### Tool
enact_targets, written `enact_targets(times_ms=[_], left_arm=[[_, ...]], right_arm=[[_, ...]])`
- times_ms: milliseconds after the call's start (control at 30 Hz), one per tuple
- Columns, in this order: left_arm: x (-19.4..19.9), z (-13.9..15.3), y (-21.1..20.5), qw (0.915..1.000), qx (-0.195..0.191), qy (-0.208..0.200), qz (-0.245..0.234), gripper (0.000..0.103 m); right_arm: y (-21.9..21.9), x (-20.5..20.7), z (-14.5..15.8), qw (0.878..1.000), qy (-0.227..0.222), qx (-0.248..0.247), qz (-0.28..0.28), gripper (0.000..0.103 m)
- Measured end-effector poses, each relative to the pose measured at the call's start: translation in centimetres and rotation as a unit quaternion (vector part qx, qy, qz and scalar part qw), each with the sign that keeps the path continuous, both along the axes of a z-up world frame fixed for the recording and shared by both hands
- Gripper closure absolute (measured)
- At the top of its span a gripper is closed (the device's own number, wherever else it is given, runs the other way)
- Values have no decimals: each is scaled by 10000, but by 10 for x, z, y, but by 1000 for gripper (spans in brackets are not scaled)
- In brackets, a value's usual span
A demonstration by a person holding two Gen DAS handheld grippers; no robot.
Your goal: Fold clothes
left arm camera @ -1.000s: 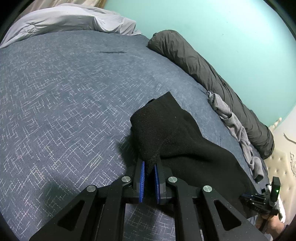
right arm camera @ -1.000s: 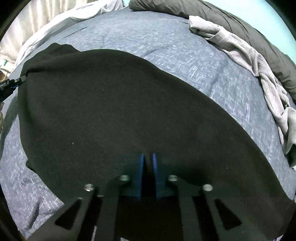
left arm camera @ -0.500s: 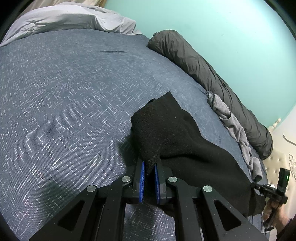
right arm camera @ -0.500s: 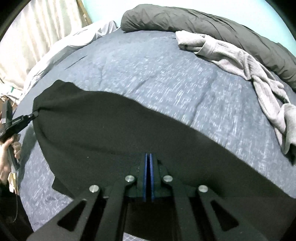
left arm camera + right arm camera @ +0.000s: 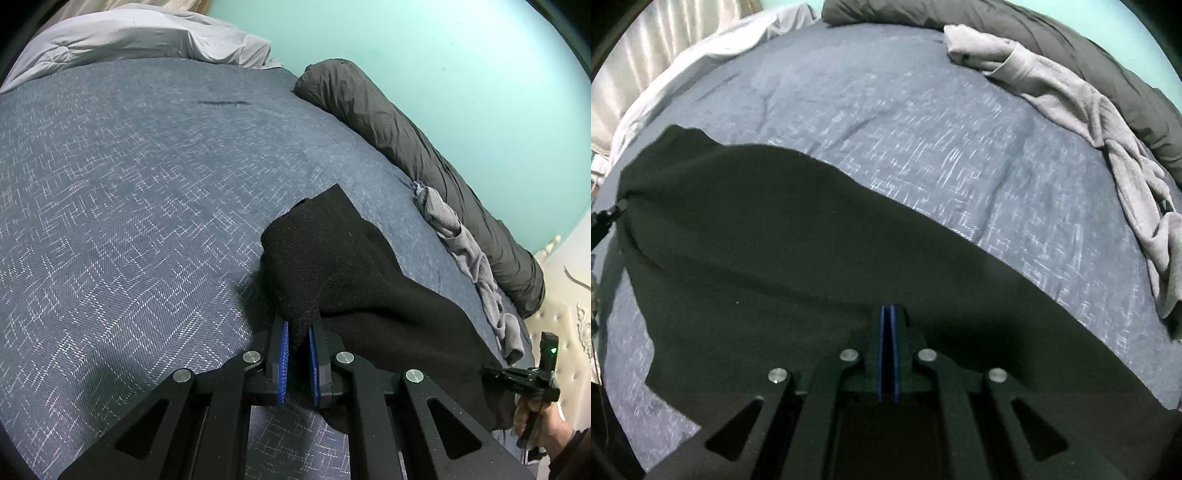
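On the blue patterned bed cover, a soft black cloth is spread flat, one corner pinched by the left gripper, while the right gripper, jaws just parted a crack, is held nearly closed above the cloth's near edge.

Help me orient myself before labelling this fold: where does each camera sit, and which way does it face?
Left wrist: on the left gripper, looking along the bed toward the teal wall; its jaws pinch a corner of the black garment; far right, a hand holds the other gripper.
Right wrist: on the right gripper, angled down over the garment, blue pads nearly together on its near edge.
Shared: black garment, grey garment, dark rolled duvet.
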State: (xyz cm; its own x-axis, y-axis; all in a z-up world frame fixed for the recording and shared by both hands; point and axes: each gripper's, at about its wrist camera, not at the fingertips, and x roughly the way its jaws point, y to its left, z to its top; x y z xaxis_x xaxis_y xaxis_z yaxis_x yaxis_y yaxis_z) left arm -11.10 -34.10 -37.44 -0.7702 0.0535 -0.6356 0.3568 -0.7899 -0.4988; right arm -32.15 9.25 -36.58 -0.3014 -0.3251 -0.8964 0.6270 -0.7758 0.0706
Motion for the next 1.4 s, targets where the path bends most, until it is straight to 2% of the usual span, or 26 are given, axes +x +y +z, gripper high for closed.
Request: enact_targets(times_ms=[67, 133, 233, 400, 533, 600, 667, 733, 867, 1067, 1133, 1233, 1400], left_arm=[[0, 0, -1, 10000, -3, 2, 3, 93], [0, 0, -1, 10000, 0, -1, 16, 93], [-1, 1, -1, 10000, -22, -6, 17, 93], [-2, 1, -1, 10000, -33, -4, 12, 93], [-2, 2, -2, 10000, -11, 16, 3, 93], [-2, 2, -2, 10000, -3, 25, -3, 93], [-2, 2, -2, 10000, 4, 29, -6, 93], [-2, 2, -2, 10000, -2, 25, -6, 93], [-1, 2, 0, 10000, -27, 20, 2, 93], [0, 3, 4, 10000, -80, 22, 17, 93], [0, 3, 3, 10000, -71, 11, 25, 93], [0, 1, 2, 10000, -25, -6, 36, 93], [-2, 2, 3, 9999, -97, -30, 5, 93]], right_arm=[[14, -7, 9, 9993, -57, -267, -259, 83], [23, -14, 21, 9978, 39, -512, -421, 80], [23, -24, 32, 9971, 264, -467, -546, 66], [-3, -40, 22, 9979, 470, 233, -367, 60], [-18, -48, 3, 9969, 525, 566, -163, 60], [-24, -50, -6, 9962, 523, 690, -27, 62], [-28, -49, -11, 9962, 502, 709, 101, 84], [-32, -47, -11, 9955, 607, 718, 154, 99], [-33, -43, -1, 9933, 922, 680, 171, 101], [-28, -49, 17, 9886, 1356, 637, -133, 101], [-33, -51, 9, 9881, 1308, 788, -153, 101], [-41, -54, -14, 9893, 1010, 1048, -115, 100], [-33, -54, -14, 9831, 1312, 1158, -534, 99]])
